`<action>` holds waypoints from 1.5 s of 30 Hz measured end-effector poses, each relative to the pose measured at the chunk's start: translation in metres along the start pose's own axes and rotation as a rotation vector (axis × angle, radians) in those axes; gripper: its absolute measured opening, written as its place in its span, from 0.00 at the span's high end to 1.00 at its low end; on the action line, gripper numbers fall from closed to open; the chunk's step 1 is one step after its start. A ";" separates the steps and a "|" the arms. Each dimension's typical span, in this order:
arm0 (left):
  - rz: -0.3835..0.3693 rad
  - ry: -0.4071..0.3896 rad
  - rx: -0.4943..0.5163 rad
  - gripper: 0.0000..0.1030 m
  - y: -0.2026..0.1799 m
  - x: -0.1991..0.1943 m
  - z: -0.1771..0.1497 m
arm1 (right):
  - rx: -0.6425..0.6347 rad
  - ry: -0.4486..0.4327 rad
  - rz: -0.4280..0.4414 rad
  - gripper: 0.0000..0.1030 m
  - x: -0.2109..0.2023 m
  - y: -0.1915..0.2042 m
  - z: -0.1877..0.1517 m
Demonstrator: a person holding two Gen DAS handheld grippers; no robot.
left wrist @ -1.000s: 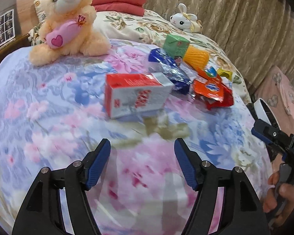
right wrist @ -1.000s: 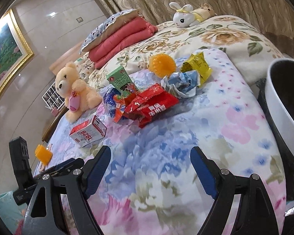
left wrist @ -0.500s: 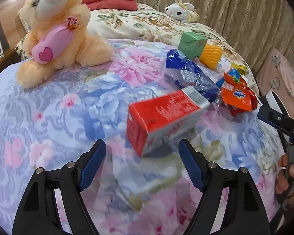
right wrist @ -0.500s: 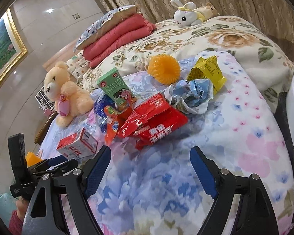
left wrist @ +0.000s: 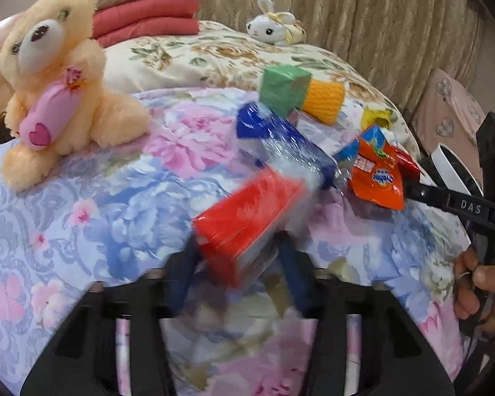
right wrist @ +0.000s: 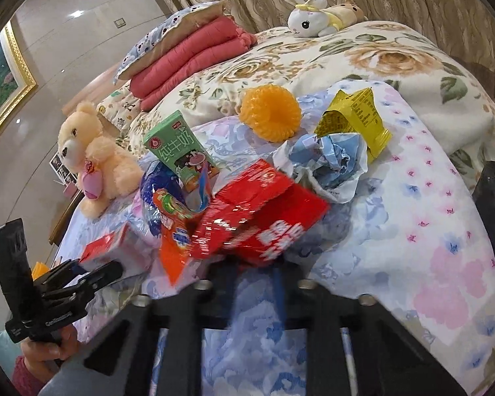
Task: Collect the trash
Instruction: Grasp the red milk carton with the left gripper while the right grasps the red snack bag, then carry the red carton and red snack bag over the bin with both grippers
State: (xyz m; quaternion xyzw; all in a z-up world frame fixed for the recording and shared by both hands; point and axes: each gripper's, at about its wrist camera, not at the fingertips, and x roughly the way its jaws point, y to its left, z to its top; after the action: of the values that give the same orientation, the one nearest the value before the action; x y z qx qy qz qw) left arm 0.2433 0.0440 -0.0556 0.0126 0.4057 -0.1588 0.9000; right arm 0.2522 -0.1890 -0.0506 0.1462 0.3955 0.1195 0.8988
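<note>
Left gripper point(left wrist: 236, 264) has just closed on the one red carton point(left wrist: 247, 221) at lower centre; right gripper point(right wrist: 254, 274) has just pinched one red wrapper point(right wrist: 264, 221). Two plush toys sit behind.

My bed point(right wrist: 445, 231), under its flowered cover, is carrying the litter.
A teddy bear point(left wrist: 59, 92) is sitting beside a red carton point(left wrist: 244, 221), blue bag point(left wrist: 280, 142), green carton point(right wrist: 178, 148), orange cup point(right wrist: 270, 112), yellow wrapper point(right wrist: 356, 122), crumpled paper point(right wrist: 326, 165) and red packet point(right wrist: 264, 211).

left gripper point(left wrist: 236, 272): black frame, blue pads | right gripper point(right wrist: 255, 274): black, "DAS" lettering | sleeve point(right wrist: 24, 376): seemingly pinkish-red knit
</note>
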 end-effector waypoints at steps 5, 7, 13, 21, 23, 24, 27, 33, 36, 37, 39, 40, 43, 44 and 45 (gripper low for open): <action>0.005 -0.012 -0.004 0.67 -0.017 -0.008 -0.006 | -0.010 -0.015 0.021 0.93 -0.016 -0.001 -0.007; 0.005 -0.023 -0.018 0.67 -0.025 -0.014 -0.011 | -0.011 -0.018 0.031 0.93 -0.022 -0.002 -0.010; -0.024 -0.058 -0.076 0.68 -0.052 -0.033 -0.025 | -0.011 -0.032 0.035 0.93 -0.048 -0.010 -0.023; -0.082 -0.071 -0.087 0.68 -0.092 -0.045 -0.041 | -0.008 -0.051 0.031 0.93 -0.080 -0.022 -0.038; -0.091 -0.071 -0.077 0.68 -0.102 -0.045 -0.041 | -0.015 -0.060 0.022 0.93 -0.089 -0.025 -0.042; -0.098 -0.074 -0.074 0.68 -0.107 -0.046 -0.041 | -0.016 -0.066 0.018 0.93 -0.093 -0.027 -0.043; -0.117 -0.080 -0.056 0.68 -0.122 -0.047 -0.039 | -0.014 -0.080 0.004 0.93 -0.107 -0.035 -0.048; -0.148 -0.085 -0.022 0.68 -0.148 -0.048 -0.034 | 0.010 -0.101 -0.017 0.93 -0.125 -0.052 -0.054; -0.156 -0.082 -0.005 0.68 -0.162 -0.047 -0.034 | 0.022 -0.110 -0.024 0.93 -0.133 -0.059 -0.056; -0.161 -0.079 0.000 0.68 -0.166 -0.046 -0.034 | 0.025 -0.114 -0.027 0.93 -0.136 -0.061 -0.056; -0.168 -0.076 0.006 0.68 -0.172 -0.045 -0.033 | 0.032 -0.125 -0.031 0.93 -0.142 -0.066 -0.056; -0.172 -0.073 0.011 0.68 -0.175 -0.045 -0.033 | 0.035 -0.129 -0.033 0.93 -0.144 -0.067 -0.057; -0.179 -0.074 0.029 0.68 -0.187 -0.045 -0.031 | 0.045 -0.142 -0.040 0.93 -0.152 -0.075 -0.057; -0.181 -0.074 0.034 0.68 -0.190 -0.046 -0.030 | 0.049 -0.147 -0.043 0.93 -0.154 -0.078 -0.057; -0.184 -0.075 0.040 0.68 -0.194 -0.046 -0.029 | 0.053 -0.150 -0.046 0.93 -0.156 -0.080 -0.057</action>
State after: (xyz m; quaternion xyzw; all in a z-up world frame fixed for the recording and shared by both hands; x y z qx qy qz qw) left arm 0.1362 -0.1231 -0.0212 -0.0126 0.3680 -0.2493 0.8957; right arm 0.1146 -0.3055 -0.0104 0.1693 0.3335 0.0772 0.9242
